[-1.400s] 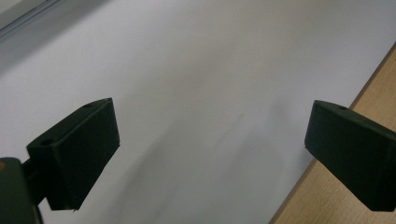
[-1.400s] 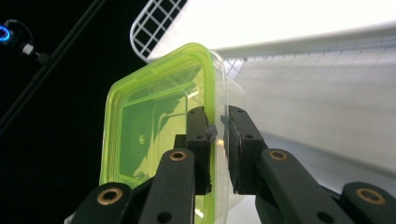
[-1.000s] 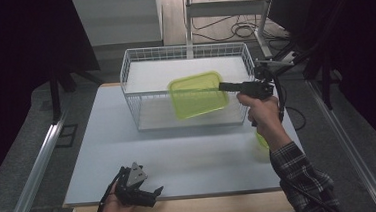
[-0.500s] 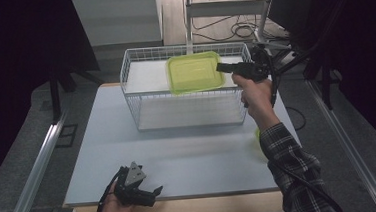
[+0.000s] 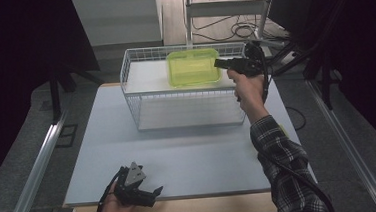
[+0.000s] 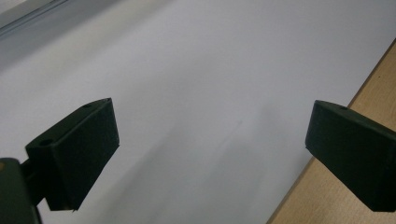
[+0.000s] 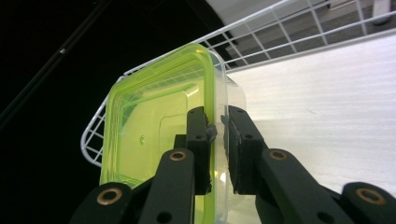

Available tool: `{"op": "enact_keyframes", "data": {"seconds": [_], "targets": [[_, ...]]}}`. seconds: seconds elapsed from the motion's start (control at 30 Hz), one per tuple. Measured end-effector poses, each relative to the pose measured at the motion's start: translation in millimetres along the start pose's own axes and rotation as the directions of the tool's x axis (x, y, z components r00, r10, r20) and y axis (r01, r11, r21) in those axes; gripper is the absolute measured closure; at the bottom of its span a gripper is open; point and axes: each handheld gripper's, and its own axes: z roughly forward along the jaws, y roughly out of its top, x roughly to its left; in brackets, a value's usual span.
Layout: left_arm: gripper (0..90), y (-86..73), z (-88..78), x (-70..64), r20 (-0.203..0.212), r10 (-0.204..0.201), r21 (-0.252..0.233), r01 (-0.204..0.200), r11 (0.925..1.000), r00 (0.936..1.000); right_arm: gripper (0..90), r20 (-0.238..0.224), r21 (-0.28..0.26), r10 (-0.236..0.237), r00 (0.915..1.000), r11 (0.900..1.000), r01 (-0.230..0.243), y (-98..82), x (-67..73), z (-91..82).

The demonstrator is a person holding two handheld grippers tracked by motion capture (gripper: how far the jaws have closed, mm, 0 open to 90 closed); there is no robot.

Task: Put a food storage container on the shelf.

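A clear container with a lime-green lid hangs on edge over the far part of the white wire basket, its lid facing the camera in the high view. My right gripper is shut on its right edge. In the right gripper view the two pads pinch the rim of the container, with my right gripper above the basket's wire wall. My left gripper rests at the table's front left. Its jaws stand wide apart over the bare mat, my left gripper holding nothing.
The basket stands at the back middle of the pale mat. The table's wooden front edge runs just beside the left gripper. Cables and a metal stand lie behind the table, and dark curtains hang on both sides.
My right hand has carried the container from the basket's front right up and toward its far side, and turned it more on edge. The left hand has stayed put.
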Motion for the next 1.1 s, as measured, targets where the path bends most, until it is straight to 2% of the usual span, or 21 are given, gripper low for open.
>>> {"op": "enact_keyframes", "data": {"seconds": [0.13, 0.3, 0.4, 0.7, 1.1], "targets": [[2.4, 0.1, 0.1, -0.1, 0.001, 0.005, 0.005, -0.005, 1.0, 1.0, 79.6, 0.002, -0.001, 0.011, 0.9999, 1.0, -0.011, 0.2, -2.6, 2.1], [2.4, 0.0, 0.4, -0.5, 0.002, 0.007, 0.009, -0.007, 0.9999, 1.0, 77.9, 0.037, -0.017, -0.014, 0.9992, 1.0, 0.015, 1.4, -3.0, 3.8], [2.4, 0.0, 0.5, -0.4, 0.002, 0.009, 0.012, -0.009, 0.9999, 1.0, 76.8, 0.05, -0.018, -0.012, 0.9987, 1.0, 0.013, 1.9, -3.5, 5.5], [2.4, -0.2, 1.3, -0.9, 0.004, 0.014, 0.02, -0.014, 0.9997, 0.9999, 72.3, 0.127, 0.005, -0.068, 0.9896, 0.998, 0.068, 4.8, -1.2, 12.8], [2.4, -0.1, 1.7, -1.7, 0.005, 0.021, 0.024, -0.021, 0.9995, 0.9998, 70.1, 0.129, 0.009, -0.061, 0.9897, 0.998, 0.061, 3.3, 0.3, 18.2]]}}
